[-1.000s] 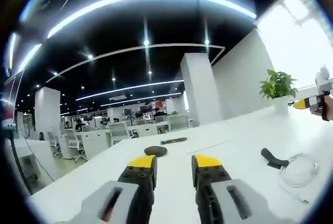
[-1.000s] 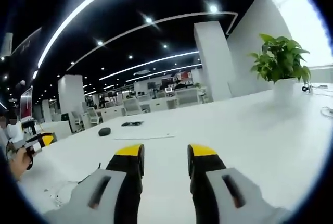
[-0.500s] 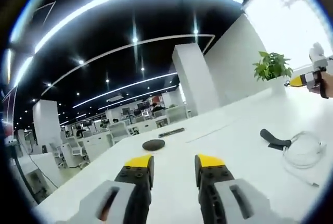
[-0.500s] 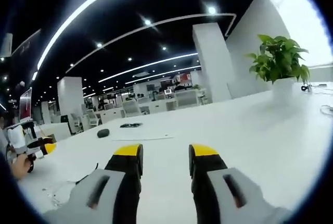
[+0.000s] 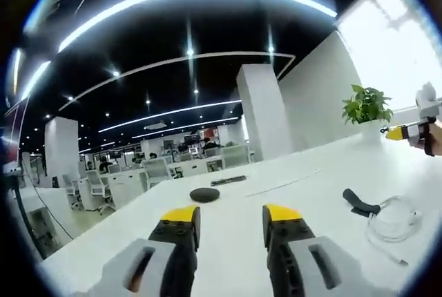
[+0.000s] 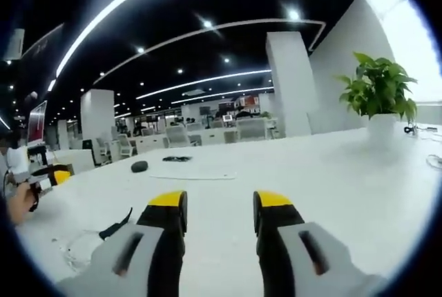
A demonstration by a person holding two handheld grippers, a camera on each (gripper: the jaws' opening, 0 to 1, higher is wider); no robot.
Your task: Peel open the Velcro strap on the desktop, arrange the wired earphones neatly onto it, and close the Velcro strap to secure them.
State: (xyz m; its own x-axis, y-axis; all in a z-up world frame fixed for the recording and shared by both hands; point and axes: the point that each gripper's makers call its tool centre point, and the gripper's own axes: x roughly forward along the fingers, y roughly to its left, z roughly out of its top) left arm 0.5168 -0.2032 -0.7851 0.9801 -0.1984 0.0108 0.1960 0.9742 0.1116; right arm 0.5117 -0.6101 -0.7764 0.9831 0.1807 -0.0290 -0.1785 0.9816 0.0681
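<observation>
On the long white counter (image 5: 324, 173), to the right of your left tongs (image 5: 231, 215) in the left gripper view, the black Velcro strap (image 5: 359, 203) lies flat with one end curled up, and the loose coil of white wired earphones (image 5: 392, 218) sits just beside it, touching or nearly touching its near end. Your left tongs hover above the bare counter with their yellow-tipped black jaws apart and nothing between them. Beyond them lie a dark oval puck (image 5: 204, 195) and a thin dark bar (image 5: 228, 180), well apart from the strap. Your right tongs (image 5: 404, 132) show at the right edge of that view, held in your hand near the green potted plant in its white pot (image 5: 366, 106).

In the right gripper view, your right tongs (image 6: 219, 207) are likewise spread and empty, aimed across the counter (image 6: 331, 166). The Velcro strap (image 6: 116, 226) and earphones (image 6: 83, 248) lie to the lower left of them, near the left jaw. Your left tongs (image 6: 43, 177) sit at the far left edge, the potted plant (image 6: 378, 93) to the right.
</observation>
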